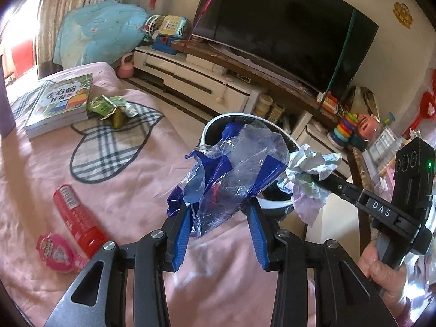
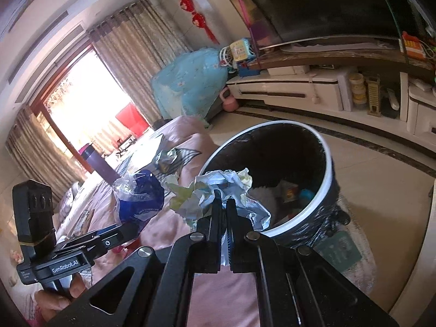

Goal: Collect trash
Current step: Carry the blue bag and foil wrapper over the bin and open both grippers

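My left gripper (image 1: pixel 218 204) has its jaws wide apart, with a blue and clear plastic wrapper (image 1: pixel 234 169) lying between the fingertips, over the near rim of a round black bin with a white rim (image 1: pixel 218 120). My right gripper (image 2: pixel 224 199) is shut on a crumpled paper ball (image 2: pixel 218 190) at the bin's (image 2: pixel 328 163) near edge. The paper ball (image 1: pixel 308 174) and right gripper show in the left wrist view too. The wrapper (image 2: pixel 139 199) shows in the right wrist view. The bin holds some trash.
On the pink bedspread (image 1: pixel 109 190) lie a red tube (image 1: pixel 76 218), a pink round container (image 1: pixel 54 253), green wrappers (image 1: pixel 109 106) and a stack of books (image 1: pixel 60 103). A white TV stand (image 1: pixel 190 76) with a TV (image 1: pixel 286 27) and toys stands beyond the bin.
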### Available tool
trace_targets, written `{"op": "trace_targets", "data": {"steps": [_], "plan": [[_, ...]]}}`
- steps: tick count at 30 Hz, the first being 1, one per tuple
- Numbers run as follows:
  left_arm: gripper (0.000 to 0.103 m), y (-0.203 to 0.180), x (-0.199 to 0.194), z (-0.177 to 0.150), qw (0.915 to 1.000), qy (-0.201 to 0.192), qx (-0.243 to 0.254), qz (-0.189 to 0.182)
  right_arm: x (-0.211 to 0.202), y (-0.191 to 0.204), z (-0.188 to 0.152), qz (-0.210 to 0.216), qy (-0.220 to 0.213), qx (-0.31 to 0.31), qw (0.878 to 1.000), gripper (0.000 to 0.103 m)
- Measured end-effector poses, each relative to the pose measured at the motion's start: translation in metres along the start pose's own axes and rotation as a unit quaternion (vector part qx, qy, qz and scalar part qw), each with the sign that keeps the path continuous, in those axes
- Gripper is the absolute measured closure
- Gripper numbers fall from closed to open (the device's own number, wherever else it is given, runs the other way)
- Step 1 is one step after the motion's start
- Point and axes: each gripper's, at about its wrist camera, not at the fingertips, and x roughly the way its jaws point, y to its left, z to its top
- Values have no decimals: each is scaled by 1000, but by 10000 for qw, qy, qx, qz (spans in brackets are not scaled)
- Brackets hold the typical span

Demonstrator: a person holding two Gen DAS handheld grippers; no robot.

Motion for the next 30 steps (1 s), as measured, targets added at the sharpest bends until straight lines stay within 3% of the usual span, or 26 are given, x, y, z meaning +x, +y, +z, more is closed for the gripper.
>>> {"op": "trace_targets", "data": {"steps": [30], "plan": [[61,-36,84,49,9992,291,172,221,26,-34,30,-440,128,155,9988,99]]}}
